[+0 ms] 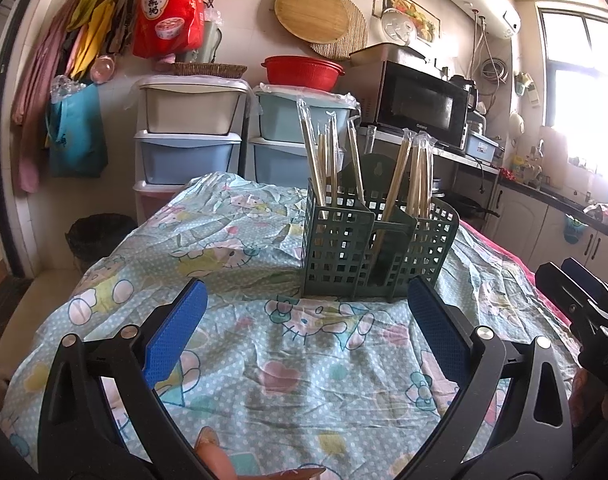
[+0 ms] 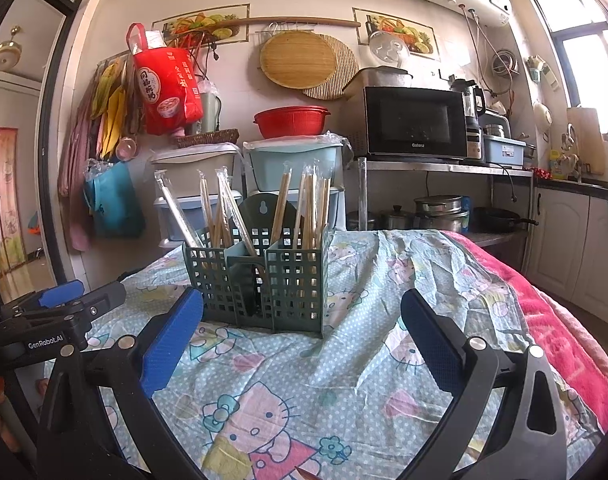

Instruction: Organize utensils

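A dark green lattice utensil caddy (image 1: 378,250) stands upright on the table with the cartoon-cat cloth (image 1: 264,360). Several pairs of wrapped wooden chopsticks (image 1: 324,160) stand in its compartments. My left gripper (image 1: 306,300) is open and empty, a little in front of the caddy. In the right wrist view the caddy (image 2: 264,280) with its chopsticks (image 2: 308,208) stands ahead and slightly left. My right gripper (image 2: 302,308) is open and empty, just in front of the caddy. The right gripper also shows in the left wrist view (image 1: 584,304), and the left gripper in the right wrist view (image 2: 60,300).
Stacked plastic drawer bins (image 1: 188,136) and a red basin (image 1: 302,72) stand behind the table. A microwave (image 2: 414,122) sits on a metal shelf with pots (image 2: 438,212) beneath. A pink towel (image 2: 544,312) lies along the table's right edge. A black bin (image 1: 100,236) stands on the floor at left.
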